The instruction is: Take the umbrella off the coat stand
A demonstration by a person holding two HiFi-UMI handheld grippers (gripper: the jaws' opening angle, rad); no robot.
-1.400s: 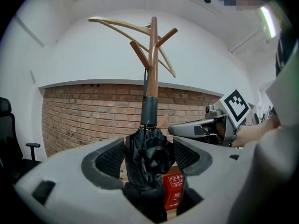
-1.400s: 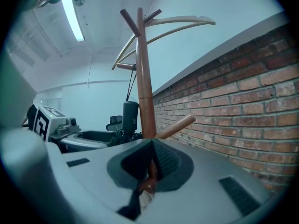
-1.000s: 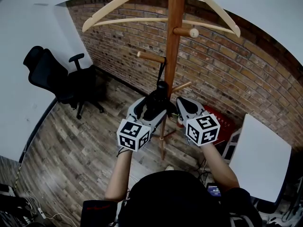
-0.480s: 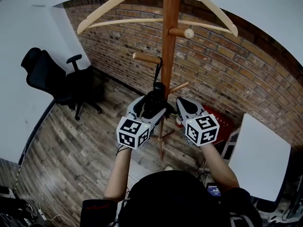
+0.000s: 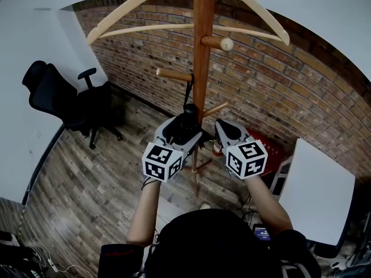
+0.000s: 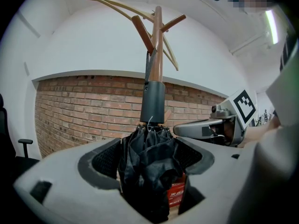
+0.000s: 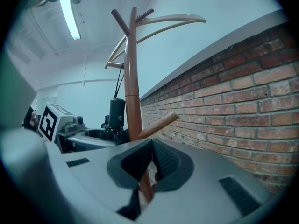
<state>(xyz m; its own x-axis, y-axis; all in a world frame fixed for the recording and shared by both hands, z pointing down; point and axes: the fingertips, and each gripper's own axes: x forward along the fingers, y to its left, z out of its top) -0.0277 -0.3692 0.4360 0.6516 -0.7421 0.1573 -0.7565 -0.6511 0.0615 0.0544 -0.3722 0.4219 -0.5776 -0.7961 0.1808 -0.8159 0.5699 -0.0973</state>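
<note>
Since a second ago, the coat stand (image 5: 203,51) and the office chair (image 5: 55,94) have slid a little left in our head view, while both grippers sit about where they were. Our left gripper (image 5: 185,127) is clamped on the folded black umbrella (image 6: 149,157), its pads pressing the bunched canopy below the handle. The umbrella's strap (image 5: 189,88) runs up to a wooden peg (image 5: 174,74), so it hangs beside the pole. Our right gripper (image 5: 225,127) is just to the right with jaws apart, and only the pole shows through the gap. A pale hanger (image 5: 124,14) sits high on the stand.
</note>
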